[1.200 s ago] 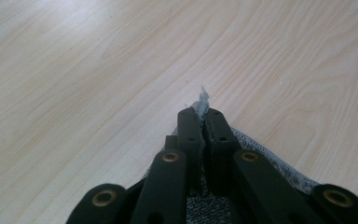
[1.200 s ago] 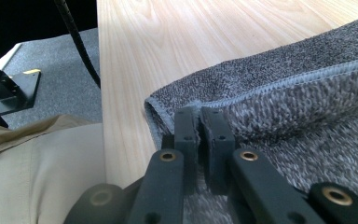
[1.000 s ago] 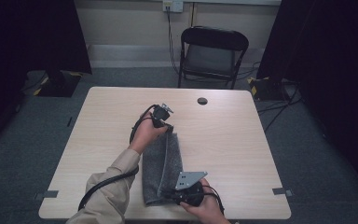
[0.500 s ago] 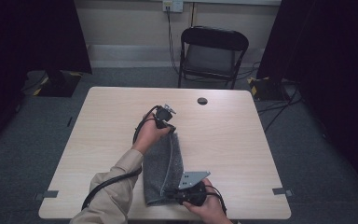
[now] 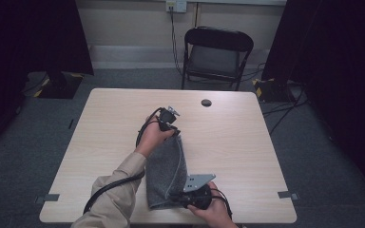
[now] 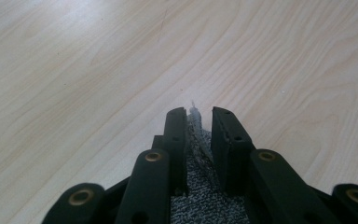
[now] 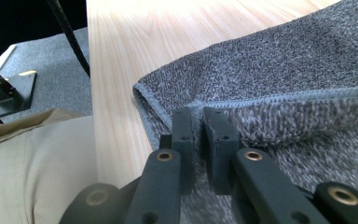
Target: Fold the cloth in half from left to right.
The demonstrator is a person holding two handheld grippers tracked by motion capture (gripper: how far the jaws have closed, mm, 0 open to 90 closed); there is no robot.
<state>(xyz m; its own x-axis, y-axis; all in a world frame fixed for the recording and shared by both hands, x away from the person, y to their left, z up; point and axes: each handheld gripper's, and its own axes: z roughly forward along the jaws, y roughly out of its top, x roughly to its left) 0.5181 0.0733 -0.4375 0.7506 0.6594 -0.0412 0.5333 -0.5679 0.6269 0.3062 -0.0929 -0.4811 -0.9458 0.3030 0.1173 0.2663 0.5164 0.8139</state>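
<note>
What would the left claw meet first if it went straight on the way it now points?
Probably bare table. The left claw slants down over the towel's corner, and beyond that corner lies plain wood. Depth is hard to judge.

The left tool [image 5: 167,124] is black, trailing a thick black cable. The right tool [image 5: 178,197] carries a grey three-cornered plate. One khaki sleeve [image 5: 116,199] shows.

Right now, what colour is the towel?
Speckled dark grey towel, shown best in the right gripper view.
</note>
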